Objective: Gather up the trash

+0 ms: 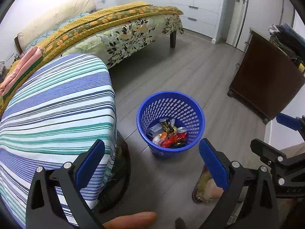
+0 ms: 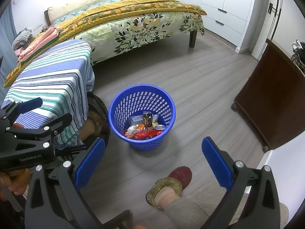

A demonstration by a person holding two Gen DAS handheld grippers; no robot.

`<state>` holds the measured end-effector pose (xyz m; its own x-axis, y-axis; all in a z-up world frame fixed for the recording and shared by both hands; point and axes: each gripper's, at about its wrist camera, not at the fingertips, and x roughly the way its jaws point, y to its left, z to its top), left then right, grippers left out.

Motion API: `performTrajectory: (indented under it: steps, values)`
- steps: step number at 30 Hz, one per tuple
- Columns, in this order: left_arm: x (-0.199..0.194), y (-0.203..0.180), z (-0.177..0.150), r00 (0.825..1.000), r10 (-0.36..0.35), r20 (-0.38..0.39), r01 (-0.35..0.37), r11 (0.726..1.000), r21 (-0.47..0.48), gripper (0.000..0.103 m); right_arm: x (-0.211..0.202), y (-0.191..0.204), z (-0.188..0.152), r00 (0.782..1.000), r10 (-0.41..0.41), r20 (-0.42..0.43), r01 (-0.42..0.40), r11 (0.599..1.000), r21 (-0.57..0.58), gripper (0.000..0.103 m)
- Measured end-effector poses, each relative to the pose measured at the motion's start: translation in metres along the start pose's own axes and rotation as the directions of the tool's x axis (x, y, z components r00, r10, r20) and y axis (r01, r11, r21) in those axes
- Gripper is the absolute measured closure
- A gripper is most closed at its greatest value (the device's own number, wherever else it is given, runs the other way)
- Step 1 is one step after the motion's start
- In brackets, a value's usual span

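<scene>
I have both grippers up over the floor, pointed down at the blue basket (image 1: pixel 170 123), which stands on the grey wood floor (image 1: pixel 200 72) well apart from the bed (image 1: pixel 122 32) and near the corner of the striped-cloth table (image 1: pixel 55 105). From the left wrist view my left gripper (image 1: pixel 152 162) has its blue pads spread wide with nothing between them. The right gripper (image 2: pixel 153 157) is just as wide and just as empty in its own view.

The trash (image 1: pixel 167 133) lies in the bottom of the basket: a red wrapper (image 2: pixel 146 134), an orange-and-white packet (image 2: pixel 133 128), a dark gold-printed wrapper (image 2: pixel 147 121) standing up against the far wall, a grey carton (image 2: pixel 136 119) and the shiny top of a can (image 2: pixel 160 127). They overlap one another (I cannot tell exactly how many pieces there are).

The striped cloth hangs down over the table's near edge, with a dark curved chair frame (image 2: pixel 103 114) beneath it. A dark brown cabinet (image 2: pixel 270 99) stands off to the right of the basket. The person's foot in a red slipper (image 2: pixel 175 181) rests on the floor nearer me than the basket, between the right gripper's fingers in that view.
</scene>
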<state>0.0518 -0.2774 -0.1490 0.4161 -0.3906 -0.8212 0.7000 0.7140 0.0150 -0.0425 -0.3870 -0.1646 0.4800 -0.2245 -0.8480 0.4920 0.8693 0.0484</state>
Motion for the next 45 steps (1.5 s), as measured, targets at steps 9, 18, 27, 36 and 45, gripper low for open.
performTrajectory:
  steps: [9,18,27,36,45]
  values:
    - [0.001,0.0,0.0,1.0,-0.001,-0.002,0.001,1.0,-0.002,0.005,0.001,0.0,-0.001,1.0,-0.001,-0.003,0.001,1.0,0.001,0.005]
    - [0.003,0.0,0.0,1.0,-0.001,-0.004,0.001,1.0,0.0,0.005,0.005,-0.004,0.0,1.0,0.001,-0.01,-0.001,1.0,-0.002,0.005]
    - [0.006,0.001,-0.002,1.0,0.001,-0.008,-0.001,1.0,0.005,0.005,0.008,-0.008,0.0,1.0,-0.002,-0.019,0.002,1.0,0.0,0.005]
    - [0.008,0.001,-0.005,1.0,-0.025,-0.004,0.025,1.0,-0.008,0.005,0.008,-0.009,0.0,1.0,-0.004,-0.019,0.004,1.0,0.003,0.005]
    - [0.005,0.003,-0.002,1.0,-0.01,-0.011,0.01,1.0,-0.009,0.005,0.008,-0.011,-0.001,1.0,-0.013,-0.023,0.014,1.0,0.009,0.005]
